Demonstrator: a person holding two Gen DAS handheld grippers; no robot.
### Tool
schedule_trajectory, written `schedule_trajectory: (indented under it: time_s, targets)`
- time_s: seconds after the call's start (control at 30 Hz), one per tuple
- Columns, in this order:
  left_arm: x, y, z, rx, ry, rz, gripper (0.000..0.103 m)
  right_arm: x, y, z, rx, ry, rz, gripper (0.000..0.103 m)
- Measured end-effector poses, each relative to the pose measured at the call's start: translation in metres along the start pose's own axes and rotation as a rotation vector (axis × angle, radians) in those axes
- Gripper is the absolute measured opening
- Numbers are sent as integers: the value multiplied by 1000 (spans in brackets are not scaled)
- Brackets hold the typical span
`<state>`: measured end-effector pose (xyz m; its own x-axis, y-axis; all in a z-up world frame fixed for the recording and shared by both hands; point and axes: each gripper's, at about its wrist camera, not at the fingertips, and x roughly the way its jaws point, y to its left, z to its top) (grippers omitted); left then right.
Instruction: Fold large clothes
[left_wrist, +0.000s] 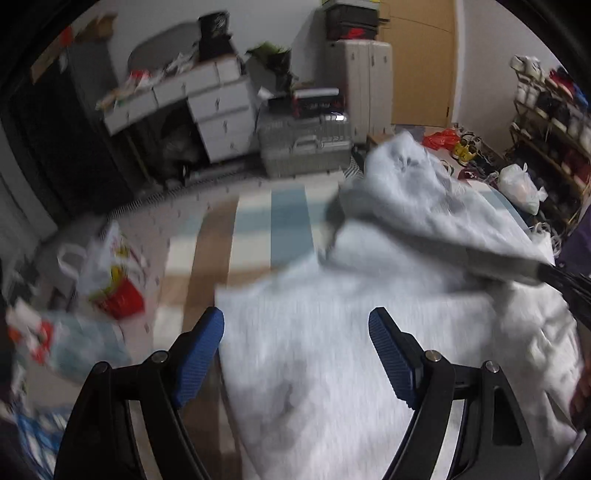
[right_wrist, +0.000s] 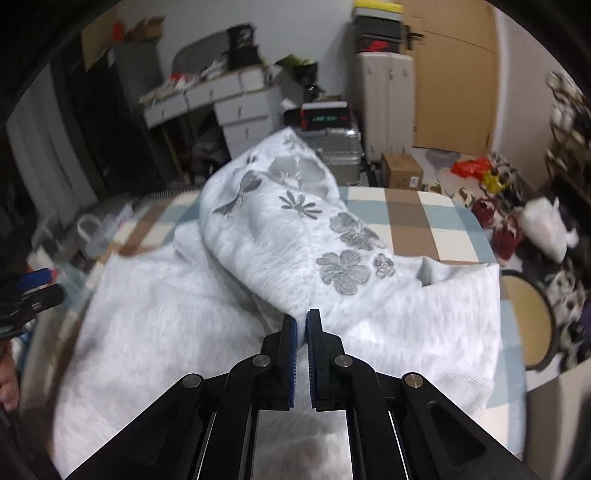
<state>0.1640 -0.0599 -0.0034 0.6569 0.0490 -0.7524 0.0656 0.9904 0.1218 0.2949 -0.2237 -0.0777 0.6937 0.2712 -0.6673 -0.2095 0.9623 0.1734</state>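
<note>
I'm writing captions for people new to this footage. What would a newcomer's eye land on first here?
First, the big pale grey fleece garment with embroidered grey flowers, heaped over the blue, brown and cream checked cover in the middle. Next, the right gripper, pinched shut on a raised fold of it, while the left gripper hangs open above the garment's near edge. Behind stands a cluttered white drawer desk.

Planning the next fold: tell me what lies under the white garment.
The white garment lies on a checked cloth in blue, brown and cream squares. What the cloth covers, and anything beneath the garment's middle, is hidden.
</note>
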Motion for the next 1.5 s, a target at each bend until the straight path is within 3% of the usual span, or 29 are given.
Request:
schedule_trajectory:
  time_s: [0.13, 0.23, 0.37, 0.5, 0.63, 0.7, 0.73, 0.87, 1.07, 1.2, 1.27, 1.33, 1.43, 1.5]
  targets:
    - [34, -18, 34, 36, 66, -32, 77, -8, -19, 7, 115, -61, 24, 5]
    - [65, -41, 45, 92, 117, 4, 77, -7, -44, 11, 245, -86, 49, 5]
    - [72, -84, 45, 232, 32, -25, 77, 2, -69, 13, 377, -83, 109, 5]
    - [79, -127, 39, 429, -50, 99, 77, 6, -73, 9, 369, -88, 133, 5]
    - [103, -134, 41, 437, -69, 189, 75, 5, -76, 6, 366, -94, 158, 5]
    - [107, -127, 45, 404, -78, 200, 41, 6, -77, 4, 361, -88, 163, 5]
    - [106, -125, 47, 393, -81, 192, 17, 6, -77, 2, 361, -83, 166, 5]
    - [77, -117, 65, 329, -154, 139, 9, 10, -72, -3, 317, -45, 150, 6]
    - [22, -114, 97, 260, -216, -27, 6, 10, -58, 7, 227, 11, 114, 10]
    - [-1, -119, 108, 248, -241, -113, 6, -2, -48, 29, 163, -19, 82, 18]
    - [-9, -121, 111, 239, -246, -177, 6, -6, -41, 44, 118, -55, 30, 51]
    - [-12, -117, 116, 230, -246, -255, 5, -9, -35, 55, 82, -97, -8, 57]
    - [-22, -108, 121, 220, -241, -436, 5, -14, -31, 76, 63, -166, -33, 57]
    - [-34, -98, 121, 223, -225, -649, 5, -16, -33, 88, 83, -193, -3, 51]
